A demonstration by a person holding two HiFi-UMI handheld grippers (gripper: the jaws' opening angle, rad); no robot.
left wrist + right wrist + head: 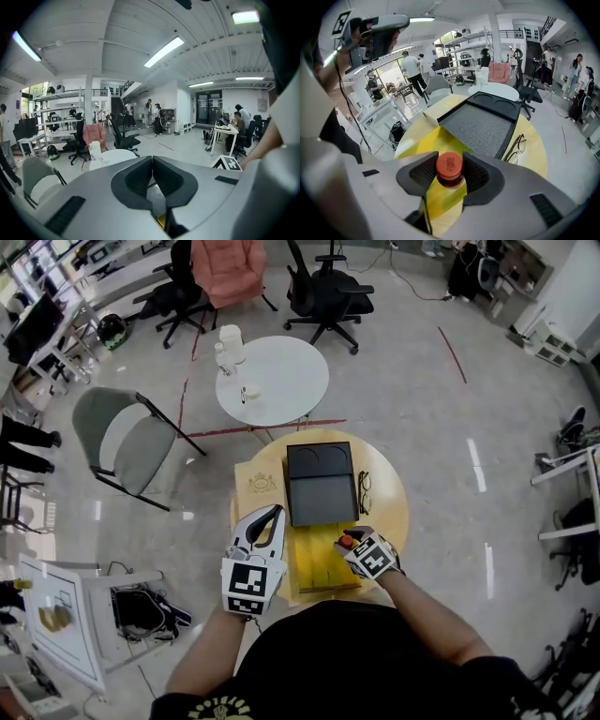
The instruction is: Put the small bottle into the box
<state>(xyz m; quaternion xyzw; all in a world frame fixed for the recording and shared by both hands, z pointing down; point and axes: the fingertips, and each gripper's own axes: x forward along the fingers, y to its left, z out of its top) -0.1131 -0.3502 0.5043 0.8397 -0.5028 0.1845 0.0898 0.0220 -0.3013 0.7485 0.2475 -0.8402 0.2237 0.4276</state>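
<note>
1. Wooden tabletop (pixel 389 498) is seen just below the person, and at its near edge a yellow box (pixel 314 570) is laid open, apparently so that it can be loaded from above.
2. Over that box the small bottle (pixel 449 165) is gripped at the neck, just under its red cap, by the right claw (pixel 354 546), whose jaws are clenched on either side. Its body is hung down toward the box floor; whether its base touches cannot be told.
3. To the left of the box, the left claw (pixel 152 180) is held raised, pressed together on nothing, judged to be out of the way.
4. Beyond the box a black tray (pixel 321 486) is set, with glasses (pixel 365 493) just beside it.
5. Farther off, a white round table (pixel 281 381) is placed among office chairs.
</note>
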